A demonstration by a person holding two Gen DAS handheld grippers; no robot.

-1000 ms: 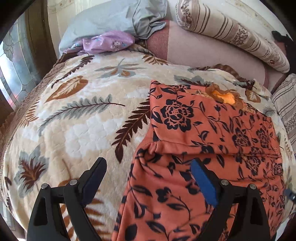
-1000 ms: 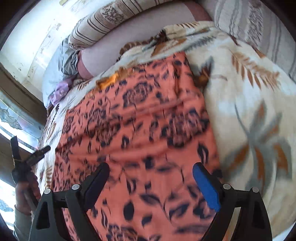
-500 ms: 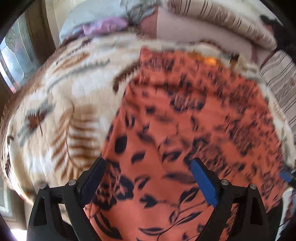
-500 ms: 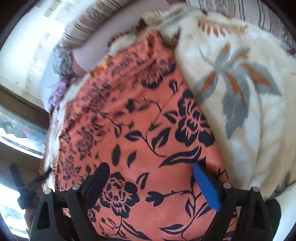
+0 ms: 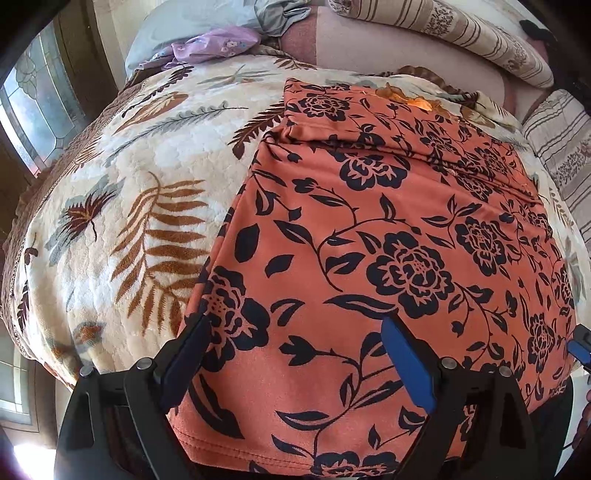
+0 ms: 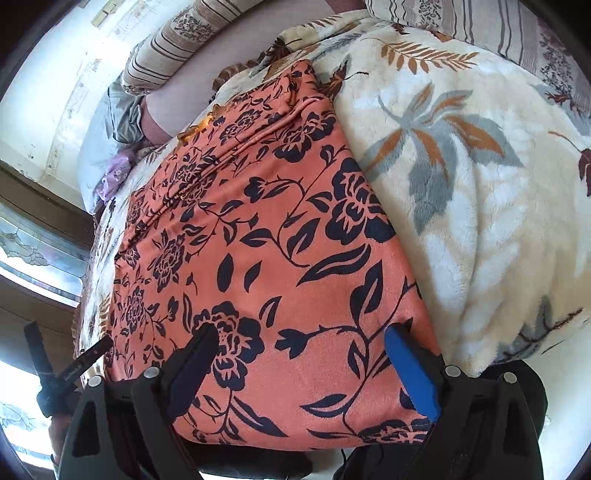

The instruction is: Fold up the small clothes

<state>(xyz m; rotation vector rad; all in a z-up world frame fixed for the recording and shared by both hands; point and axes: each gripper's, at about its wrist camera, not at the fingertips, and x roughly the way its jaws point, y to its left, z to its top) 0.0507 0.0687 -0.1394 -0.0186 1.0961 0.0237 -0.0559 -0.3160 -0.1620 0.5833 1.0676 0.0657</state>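
The orange floral garment (image 5: pixel 388 240) is lying flat on the blanket (image 5: pixel 129 192), its long axis running toward the upper frame, while the left gripper (image 5: pixel 291 354) and right gripper (image 6: pixel 299 363) are hovering with jaws apart over its near hem corners.

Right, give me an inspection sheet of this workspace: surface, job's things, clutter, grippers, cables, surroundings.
Surface: bed covered by a cream leaf-print blanket.
Job's things: orange floral garment spread flat on the blanket, a crease across its far part, near hem hanging over the bed edge.
Clutter: purple cloth and grey cloth bunched at the head of the bed.
Grippers: left gripper open, over the garment's near left corner; right gripper open, over the near right corner; neither pinching fabric.
Cables: nothing seen.
Surroundings: striped pillows at the head, patterned glass window to the left.
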